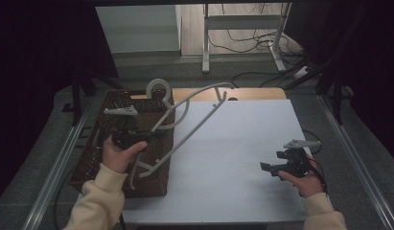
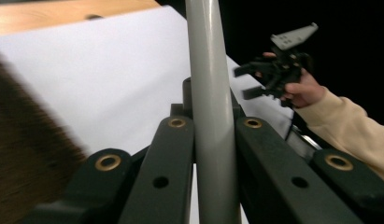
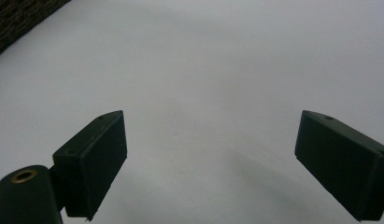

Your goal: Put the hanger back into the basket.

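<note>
Left gripper (image 1: 149,134): It is at the left of the high view, held by the left hand (image 1: 117,153) over the basket. Its jaws are squeezed tight on a bar of the hanger. In the left gripper view the grey bar goes straight up between the two black jaws, and both jaws touch it.

Hanger (image 1: 194,103): It is a grey plastic clothes hanger. It is up in the air, tilted. Its hook curls at the upper middle of the high view, above the far edge of the basket. One arm reaches up and right over the white sheet. Its low end hangs over the near part of the basket. In the left gripper view its bar (image 2: 209,116) runs from the top of the frame to the bottom.

Basket (image 1: 96,165): It is brown and woven. It sits at the left of the high view, just beside the white sheet.

Right gripper (image 1: 267,167): It is at the lower right of the high view, held by the right hand (image 1: 304,181). Its jaws are wide apart with nothing between them. It is well apart from the hanger. It shows far off at the upper right of the left gripper view (image 2: 242,81).

Sheet (image 1: 242,143): It is white and flat. It covers most of the table. It lies under the open jaws in the right gripper view (image 3: 203,70).

Table (image 1: 254,93): A strip of its wood shows past the far edge of the sheet.

Sleeves (image 1: 96,201): They are pale yellow. They come in from the bottom of the high view.
</note>
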Demonstrator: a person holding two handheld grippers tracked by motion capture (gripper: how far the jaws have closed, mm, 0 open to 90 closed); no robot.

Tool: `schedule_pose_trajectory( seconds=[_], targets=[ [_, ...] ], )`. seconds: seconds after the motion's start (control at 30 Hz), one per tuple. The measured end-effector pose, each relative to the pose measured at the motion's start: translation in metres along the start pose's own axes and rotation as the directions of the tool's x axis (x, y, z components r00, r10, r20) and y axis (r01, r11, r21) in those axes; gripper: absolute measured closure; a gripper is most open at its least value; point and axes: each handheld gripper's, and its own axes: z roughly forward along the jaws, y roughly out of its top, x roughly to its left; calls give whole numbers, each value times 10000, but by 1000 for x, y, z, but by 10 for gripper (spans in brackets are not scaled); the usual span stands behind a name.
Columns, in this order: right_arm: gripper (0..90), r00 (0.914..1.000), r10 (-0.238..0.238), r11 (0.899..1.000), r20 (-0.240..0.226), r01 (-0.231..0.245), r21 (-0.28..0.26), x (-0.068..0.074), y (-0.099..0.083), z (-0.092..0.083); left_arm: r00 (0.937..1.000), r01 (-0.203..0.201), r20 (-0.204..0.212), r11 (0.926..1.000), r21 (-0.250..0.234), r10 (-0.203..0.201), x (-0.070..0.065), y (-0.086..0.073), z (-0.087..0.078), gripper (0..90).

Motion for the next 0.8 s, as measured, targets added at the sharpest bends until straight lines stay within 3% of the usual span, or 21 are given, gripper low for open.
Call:
schedule_pose_trajectory(
  seconds=[0.1,0.3,0.57,0.8],
  targets=[
    [97,10000,21,10000,82,-21,51,0,0,0,9995,40,-301,9999,-157,-44,11,3,-18,875],
    [97,9999,99,9999,137,-101,84,-1,1,-1,9978,345,-559,9987,-380,-366,33,1,-39,876],
    [96,9999,62,10000,128,-62,30,-1,0,-3,9956,585,-703,9970,-513,-620,57,-5,-53,876],
    [95,9999,35,10000,145,-36,85,-1,0,-1,9872,818,-1335,9956,-452,-872,77,-8,-64,876]
  ],
)
